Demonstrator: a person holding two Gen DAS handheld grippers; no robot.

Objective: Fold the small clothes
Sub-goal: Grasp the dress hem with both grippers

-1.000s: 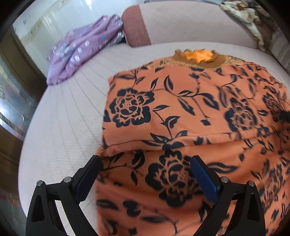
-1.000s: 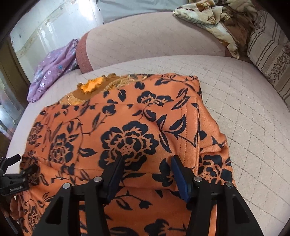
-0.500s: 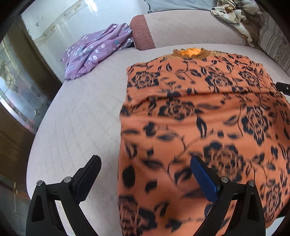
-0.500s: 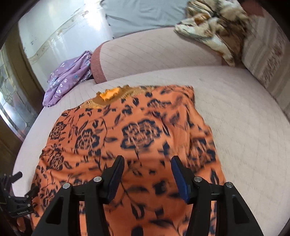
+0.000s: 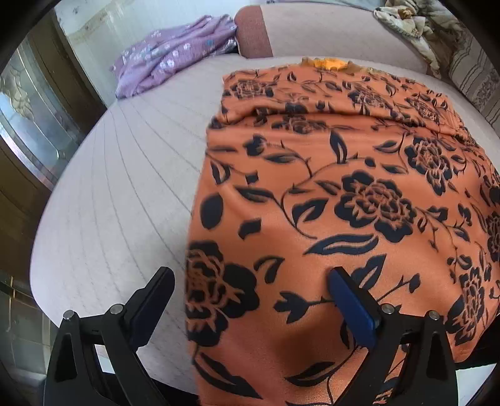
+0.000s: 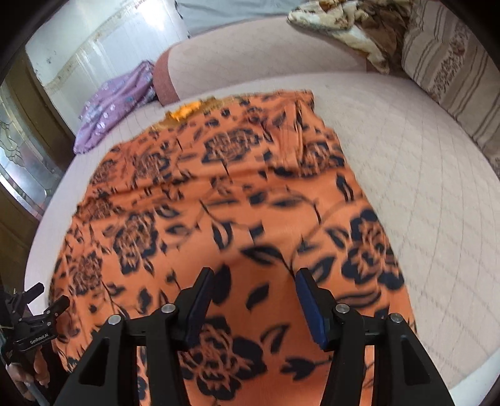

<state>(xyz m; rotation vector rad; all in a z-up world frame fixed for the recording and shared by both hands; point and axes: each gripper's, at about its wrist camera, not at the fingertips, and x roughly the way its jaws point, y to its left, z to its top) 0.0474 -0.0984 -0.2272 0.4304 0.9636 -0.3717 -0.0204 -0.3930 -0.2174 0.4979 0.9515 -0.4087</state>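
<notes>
**Bystanders on the quilted bed**

A crumpled purple floral garment (image 5: 170, 53) lies at ten o'clock on the pale quilted mattress (image 5: 118, 187). A brown-and-cream blanket (image 6: 350, 25) heaps at one o'clock, beside a striped cushion (image 6: 453, 78) at two o'clock.

Orange floral garment (image 5: 359, 193): soft matt cloth; bed cover (image 5: 125, 187): quilted matt fabric.
</notes>
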